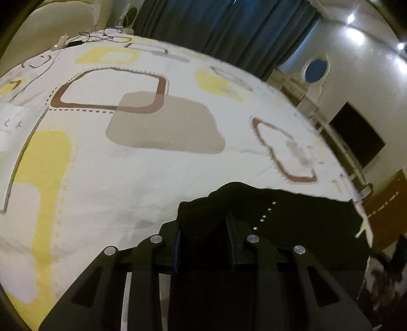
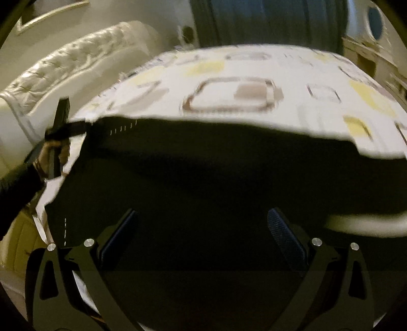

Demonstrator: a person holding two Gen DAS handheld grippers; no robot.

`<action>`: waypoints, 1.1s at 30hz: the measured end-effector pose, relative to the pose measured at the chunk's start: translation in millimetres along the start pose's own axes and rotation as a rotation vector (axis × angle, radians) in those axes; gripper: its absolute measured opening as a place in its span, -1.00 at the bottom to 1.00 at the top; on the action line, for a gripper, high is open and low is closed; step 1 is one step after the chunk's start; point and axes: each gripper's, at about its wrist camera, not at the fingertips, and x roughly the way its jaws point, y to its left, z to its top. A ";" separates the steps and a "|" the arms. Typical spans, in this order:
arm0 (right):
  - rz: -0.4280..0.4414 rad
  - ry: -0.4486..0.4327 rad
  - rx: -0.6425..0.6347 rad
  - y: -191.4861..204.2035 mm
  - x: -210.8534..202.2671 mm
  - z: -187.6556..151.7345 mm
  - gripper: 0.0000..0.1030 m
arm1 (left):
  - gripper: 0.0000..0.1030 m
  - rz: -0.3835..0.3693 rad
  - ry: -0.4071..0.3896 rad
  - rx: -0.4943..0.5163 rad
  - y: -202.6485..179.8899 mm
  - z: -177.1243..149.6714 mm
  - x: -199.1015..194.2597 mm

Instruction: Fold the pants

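Black soft fabric pants (image 2: pixel 203 173) lie limp across the near edge of the patterned bed (image 1: pixel 142 168), their hem pinched by the closed left hand-held gripper (image 1: pixel 203 229), the right hand-held gripper (image 2: pixel 203 236) gaping above them, best grasped at edges.

I count one pair of black pants (image 2: pixel 203 178), one patterned bedsheet (image 1: pixel 142 163), two grippers of mine, the left gripper (image 1: pixel 204 229) and the right gripper (image 2: pixel 202 221), one tufted headboard (image 2: pixel 76 58), one dark curtain (image 1: pixel 216 23) and one oval mirror (image 1: pixel 315 68).

right view motion-blurred; pants (image 2: pixel 203 183) folds lost in black; bedsheet (image 2: pixel 254 76) smeared
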 end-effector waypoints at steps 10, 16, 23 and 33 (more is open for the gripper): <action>0.046 0.251 -0.251 -76.4 109.7 108.2 0.96 | -0.46 -0.030 -0.049 -0.026 -7.5 -1.7 -14.3; 0.169 0.372 -0.370 -62.6 165.0 119.2 0.96 | -0.46 -0.056 -0.081 -0.027 -12.1 -5.2 -21.7; 0.190 0.463 -0.376 -57.7 199.8 119.6 0.95 | -0.45 -0.065 -0.079 0.005 -16.5 -4.3 -25.7; 0.130 0.452 -0.390 -55.0 178.6 113.4 -0.71 | -0.45 -0.048 -0.068 -0.008 -17.4 -3.1 -18.1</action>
